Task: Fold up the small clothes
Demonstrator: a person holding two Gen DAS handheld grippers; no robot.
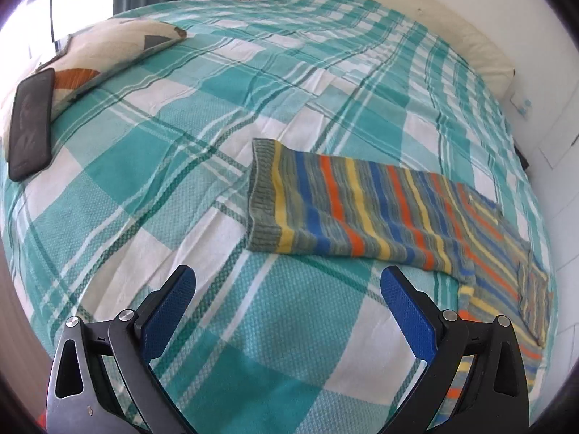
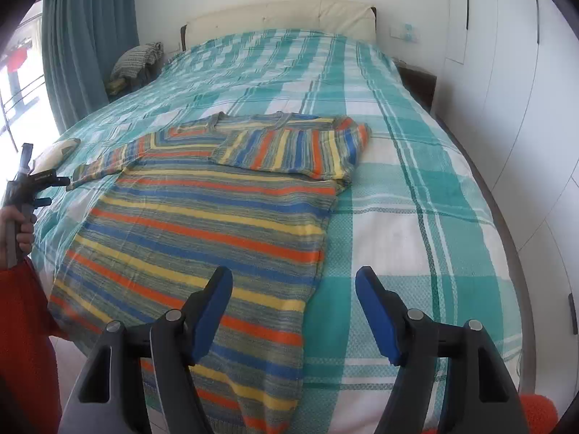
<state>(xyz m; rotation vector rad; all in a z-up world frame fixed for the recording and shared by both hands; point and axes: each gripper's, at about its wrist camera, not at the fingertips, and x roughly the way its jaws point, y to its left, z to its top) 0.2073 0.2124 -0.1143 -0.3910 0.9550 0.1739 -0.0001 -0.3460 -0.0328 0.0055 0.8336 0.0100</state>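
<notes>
On a teal plaid bedspread [image 2: 416, 217], we hover both grippers spread wide and empty over the striped sweater [image 2: 202, 224]; its right sleeve [image 2: 289, 148] lies folded across the chest, likely leaving the left gripper [image 1: 287, 285] to fold the other; right gripper [image 2: 294, 285] waits.

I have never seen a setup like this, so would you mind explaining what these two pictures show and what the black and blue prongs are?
There is no robot here: a person holds a two-finger gripper in each hand, and a fisheye camera on each looks along its fingers. The prongs with blue pads are those fingers. One picture is from the left gripper, the other from the right gripper. Both are open and hold nothing. On the bed, covered in a teal and white plaid spread, lies a striped sweater with one sleeve already folded across the chest. The left-wrist view also shows a patterned pillow and a dark flat case.
</notes>
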